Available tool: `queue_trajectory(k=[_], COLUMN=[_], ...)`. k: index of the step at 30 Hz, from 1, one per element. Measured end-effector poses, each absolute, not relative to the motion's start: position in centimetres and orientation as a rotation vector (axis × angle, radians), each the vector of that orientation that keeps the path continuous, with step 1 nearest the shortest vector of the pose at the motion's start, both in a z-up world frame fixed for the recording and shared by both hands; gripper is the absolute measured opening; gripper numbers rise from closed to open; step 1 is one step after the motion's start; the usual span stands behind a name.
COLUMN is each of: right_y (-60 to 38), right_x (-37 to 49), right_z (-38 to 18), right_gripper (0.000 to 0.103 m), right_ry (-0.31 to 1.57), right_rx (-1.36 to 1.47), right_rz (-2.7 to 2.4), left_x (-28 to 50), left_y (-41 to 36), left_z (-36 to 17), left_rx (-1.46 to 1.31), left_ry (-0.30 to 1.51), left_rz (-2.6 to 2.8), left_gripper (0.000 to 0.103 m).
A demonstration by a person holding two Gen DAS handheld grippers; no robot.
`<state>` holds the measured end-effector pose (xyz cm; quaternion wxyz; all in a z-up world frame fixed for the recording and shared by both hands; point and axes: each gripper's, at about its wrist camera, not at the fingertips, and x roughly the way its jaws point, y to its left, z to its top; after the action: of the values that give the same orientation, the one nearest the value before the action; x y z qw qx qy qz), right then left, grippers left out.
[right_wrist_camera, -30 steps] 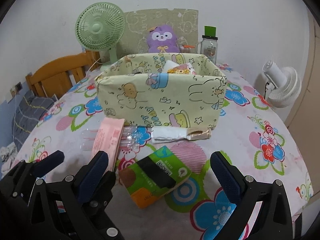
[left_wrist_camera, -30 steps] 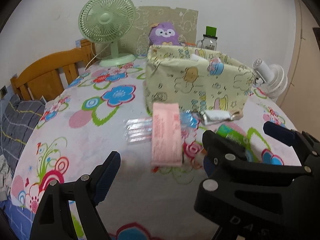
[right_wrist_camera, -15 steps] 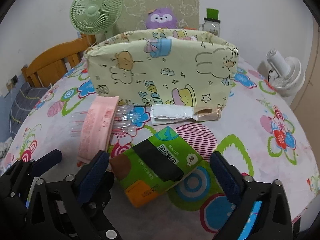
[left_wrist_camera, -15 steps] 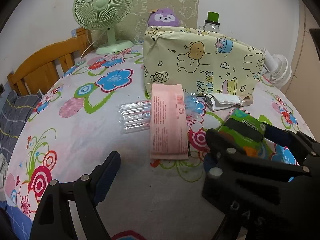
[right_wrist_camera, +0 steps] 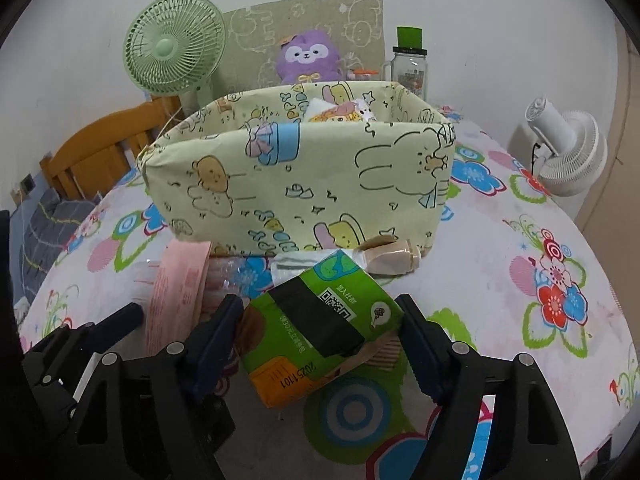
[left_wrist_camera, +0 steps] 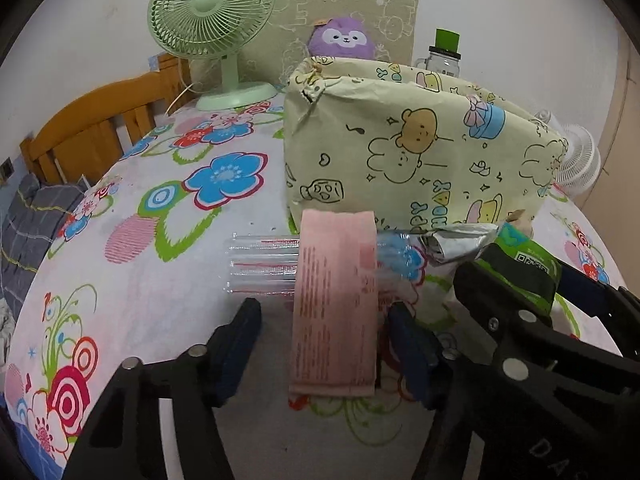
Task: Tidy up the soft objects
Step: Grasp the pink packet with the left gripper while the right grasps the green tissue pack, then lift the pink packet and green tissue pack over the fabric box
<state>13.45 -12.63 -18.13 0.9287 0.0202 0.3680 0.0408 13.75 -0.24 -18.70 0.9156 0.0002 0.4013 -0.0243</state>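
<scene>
A: What could go wrong from here, in your opinion?

B: I judged two risks; the pink pack (left_wrist_camera: 334, 304) lay on top of the clear plastic tubes (left_wrist_camera: 264, 264), so fingers that closed too low could catch a tube with it or roll it off the table (left_wrist_camera: 168, 320); the green tissue pack (right_wrist_camera: 320, 332) sat turned at an angle to the right gripper (right_wrist_camera: 320, 340), so a squeeze could take it only at the corners and let it twist out; the two grippers were also just beside each other, and they could knock together

A: Where were the packs relative to the fingers?

B: The pink pack stood between the fingers of the left gripper (left_wrist_camera: 324, 340), its near end toward the camera, with a gap on each side, wider on the left; the fingers had just been closing but were still spread, not pressing; the green pack lay between the right fingers, which had also just been closing; they were near its sides, and I saw no pinch yet

A: And the goal?

B: Probably the yellow cartoon-print box (right_wrist_camera: 304, 184), just behind both packs, already holding some soft things
</scene>
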Motion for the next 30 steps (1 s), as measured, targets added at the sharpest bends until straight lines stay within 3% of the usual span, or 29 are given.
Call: queue_trajectory(k=[5,30], right_y=[-12.9,-14.1], right_x=[13.7,8.8], right_z=[-18.2,-13.5], right_gripper=[0.079,0.079], right_ry=[0.753,0.633], right_rx=[0.059,0.065], right_rz=[0.079,0.076], left_x=[13.8,9.2], left_y=[-0.5,-1.8], left_z=[-18.6,-13.8], left_rx=[0.003,-0.039], left_ry=[0.820,0.713], left_rz=[-0.052,-0.077], left_gripper=[0.040,0.038])
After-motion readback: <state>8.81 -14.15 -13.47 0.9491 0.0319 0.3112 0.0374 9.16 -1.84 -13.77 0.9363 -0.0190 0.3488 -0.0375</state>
